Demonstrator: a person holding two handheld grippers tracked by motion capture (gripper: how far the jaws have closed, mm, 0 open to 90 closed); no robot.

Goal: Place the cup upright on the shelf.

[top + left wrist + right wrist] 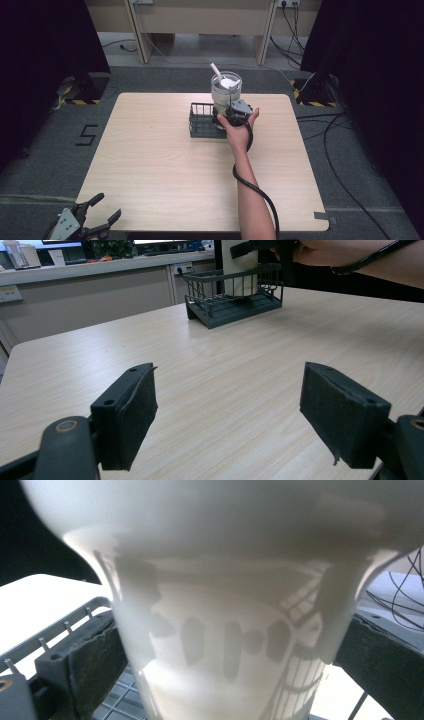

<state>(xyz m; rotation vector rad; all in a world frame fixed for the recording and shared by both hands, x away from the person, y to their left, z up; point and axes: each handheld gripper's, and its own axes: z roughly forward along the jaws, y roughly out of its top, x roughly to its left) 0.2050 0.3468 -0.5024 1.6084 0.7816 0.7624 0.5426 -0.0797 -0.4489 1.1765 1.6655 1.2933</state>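
The right gripper [231, 116] is clamped on the white cup [226, 89] standing in the wire basket [200, 121], so only letting go seems left, while the left gripper [100, 210] waits wide open.

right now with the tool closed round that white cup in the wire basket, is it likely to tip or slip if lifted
Probably top-heavy: the white cup stands tall over the low wire basket, with a straw poking out. Its smooth, glossy wall may slip, though the right tool pads flank its narrower lower part, under the flare.
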